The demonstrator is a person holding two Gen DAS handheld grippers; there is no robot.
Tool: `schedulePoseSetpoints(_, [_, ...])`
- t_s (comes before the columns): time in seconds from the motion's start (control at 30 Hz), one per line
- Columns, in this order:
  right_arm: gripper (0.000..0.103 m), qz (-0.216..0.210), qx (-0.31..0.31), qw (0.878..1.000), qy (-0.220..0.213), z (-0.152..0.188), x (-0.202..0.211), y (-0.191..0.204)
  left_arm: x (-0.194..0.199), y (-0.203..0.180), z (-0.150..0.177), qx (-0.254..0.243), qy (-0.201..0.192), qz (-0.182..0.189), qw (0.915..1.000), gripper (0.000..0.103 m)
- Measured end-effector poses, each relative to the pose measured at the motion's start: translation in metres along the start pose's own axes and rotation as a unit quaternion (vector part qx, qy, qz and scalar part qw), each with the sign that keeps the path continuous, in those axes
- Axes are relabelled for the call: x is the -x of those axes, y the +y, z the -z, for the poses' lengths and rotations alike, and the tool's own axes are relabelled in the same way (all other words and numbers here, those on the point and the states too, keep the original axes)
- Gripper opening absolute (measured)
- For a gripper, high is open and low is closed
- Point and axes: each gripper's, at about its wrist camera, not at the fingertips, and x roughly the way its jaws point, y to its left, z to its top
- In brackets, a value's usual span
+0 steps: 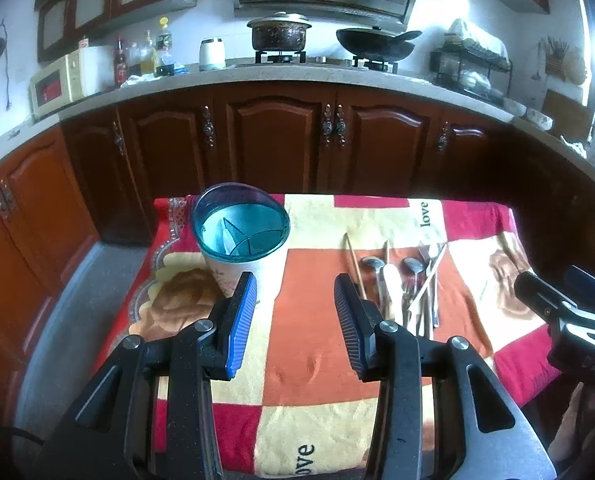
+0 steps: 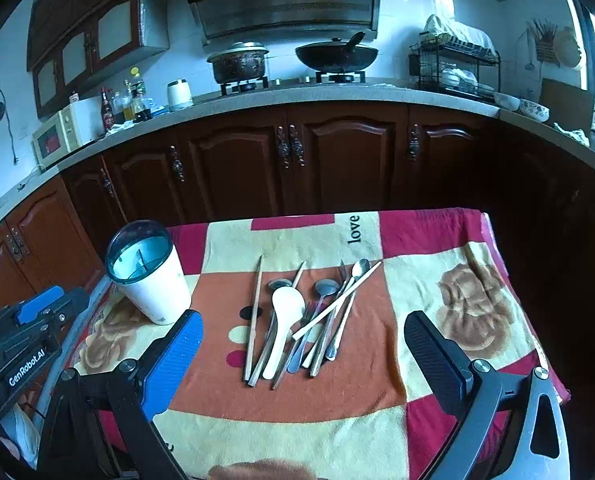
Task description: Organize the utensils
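1. In the left wrist view, a patchwork cloth-covered table (image 1: 317,360) is seen before dark kitchen cabinets. The left gripper (image 1: 295,322) is held wide open and empty; the white teal-rimmed utensil cup (image 1: 243,248) stands just beyond its left finger.

2. In the right wrist view, the right gripper (image 2: 303,364) is also spread, empty, above the loose pile of metal spoons, chopsticks and a white rice paddle (image 2: 303,316). One top-lying piece should be singled out, gripped mid-handle, and lifted clear.

- right gripper (image 2: 303,354): jaws wide apart, nothing between the pads, above the patchwork red, orange and cream cloth (image 2: 425,236)
- loose pile of metal spoons, wooden chopsticks and a white plastic rice paddle (image 2: 303,320) flat on the cloth's orange patch
- white cylindrical utensil holder with teal rim (image 2: 149,276) upright, left of pile, apart from it
- left gripper (image 2: 37,312) at left edge, beside holder
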Motion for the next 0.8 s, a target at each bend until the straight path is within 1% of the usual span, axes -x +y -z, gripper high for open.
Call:
schedulePoseSetpoints(0.1, [0.1, -0.002, -0.001, 1.0, -0.001, -0.001, 0.005, 0.001, 0.003, -0.002, -0.002, 0.001, -0.004, 0.005, 1.0, 0.04])
schedulePoseSetpoints(0.4, [0.1, 0.018, 0.016, 1.0, -0.018, -0.007, 0.018, 0.007, 0.008, -0.008, -0.004, 0.0, -0.007, 0.014, 0.9999, 0.04])
schedulePoseSetpoints(0.8, [0.1, 0.02, 0.018, 1.0, -0.014, -0.009, 0.017, 0.007, 0.006, -0.008, -0.003, 0.012, 0.003, 0.026, 0.9996, 0.04])
